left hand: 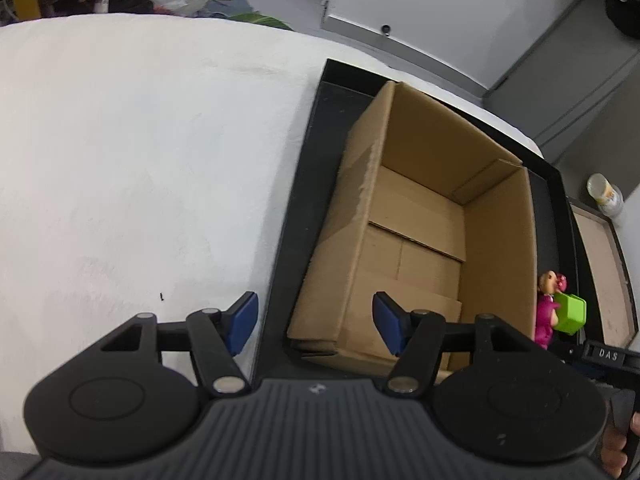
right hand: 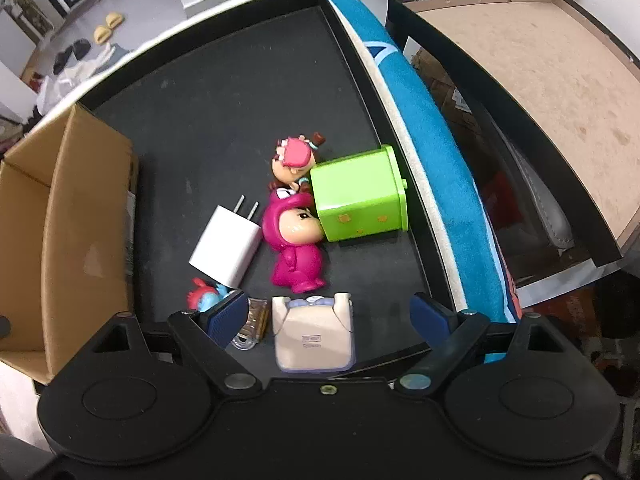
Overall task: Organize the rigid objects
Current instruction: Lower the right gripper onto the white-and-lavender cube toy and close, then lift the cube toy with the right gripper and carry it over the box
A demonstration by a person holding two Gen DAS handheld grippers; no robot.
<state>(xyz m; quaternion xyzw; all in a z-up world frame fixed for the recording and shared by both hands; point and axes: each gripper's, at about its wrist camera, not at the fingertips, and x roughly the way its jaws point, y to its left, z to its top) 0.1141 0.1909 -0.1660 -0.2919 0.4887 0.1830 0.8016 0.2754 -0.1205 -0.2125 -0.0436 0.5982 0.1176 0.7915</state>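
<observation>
A black tray holds an open, empty cardboard box and a cluster of toys. In the right wrist view I see a green toy box, a magenta figurine, a pink-capped figurine, a white plug charger, a small red and blue figure and a cream toy. My right gripper is open above the cream toy, which lies between its fingers. My left gripper is open and empty, over the box's near left corner.
The tray sits on a white cloth-covered table. A blue and white cushion runs along the tray's right side, with a brown-bottomed black frame beyond it. A small clear item lies by my right gripper's left finger.
</observation>
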